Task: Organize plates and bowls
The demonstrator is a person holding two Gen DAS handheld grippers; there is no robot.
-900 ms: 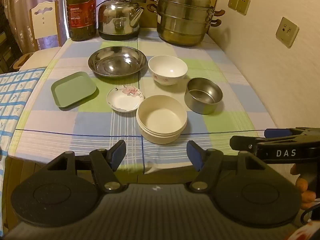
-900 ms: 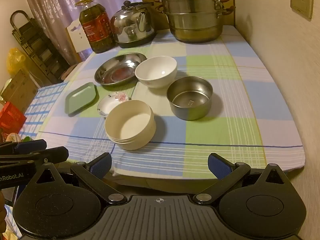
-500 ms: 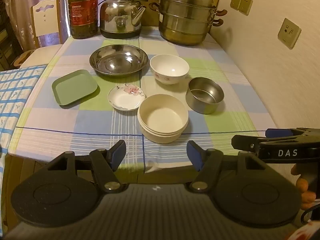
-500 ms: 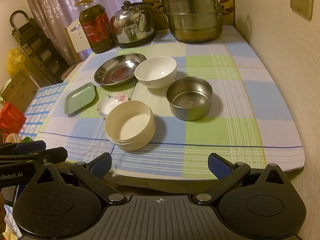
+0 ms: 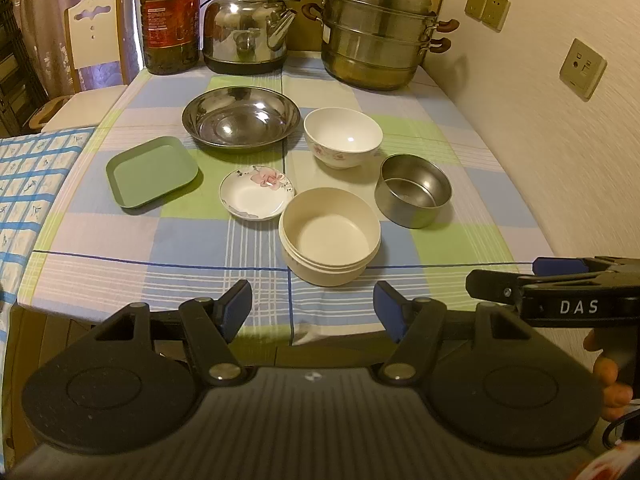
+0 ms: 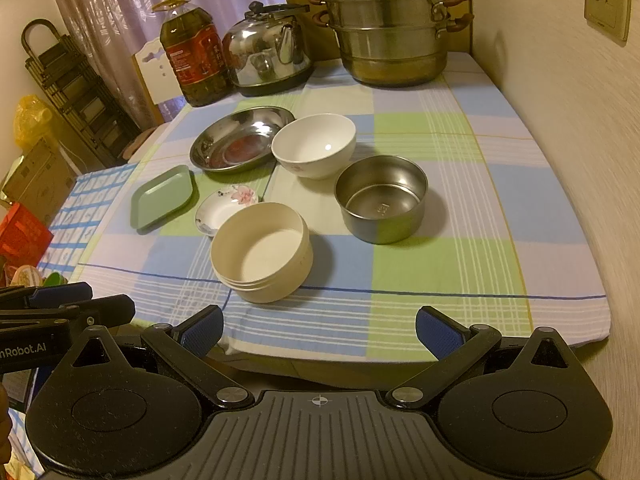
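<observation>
Several dishes sit on a checked tablecloth. A cream bowl [image 5: 330, 236] [image 6: 262, 252] is nearest the front edge, with a small flowered saucer [image 5: 257, 192] [image 6: 225, 208] and a green square plate [image 5: 152, 171] [image 6: 163, 196] to its left. Behind stand a steel plate [image 5: 241, 120] [image 6: 240, 142], a white bowl [image 5: 343, 137] [image 6: 314, 145] and a steel bowl [image 5: 414, 190] [image 6: 381, 198]. My left gripper [image 5: 312, 310] hangs open just off the table's front edge, holding nothing. My right gripper [image 6: 319, 330] is open too, wide and with nothing in it, below the front edge.
An oil bottle [image 5: 170, 20], a steel kettle [image 5: 248, 32] and a stacked steamer pot [image 5: 380, 36] line the back of the table. A wall with sockets [image 5: 582, 68] runs along the right. A chair [image 5: 94, 40] and a blue-checked surface [image 5: 36, 184] lie to the left.
The left wrist view has crept slightly forward over the table. The right gripper and all dishes stay as they were.
</observation>
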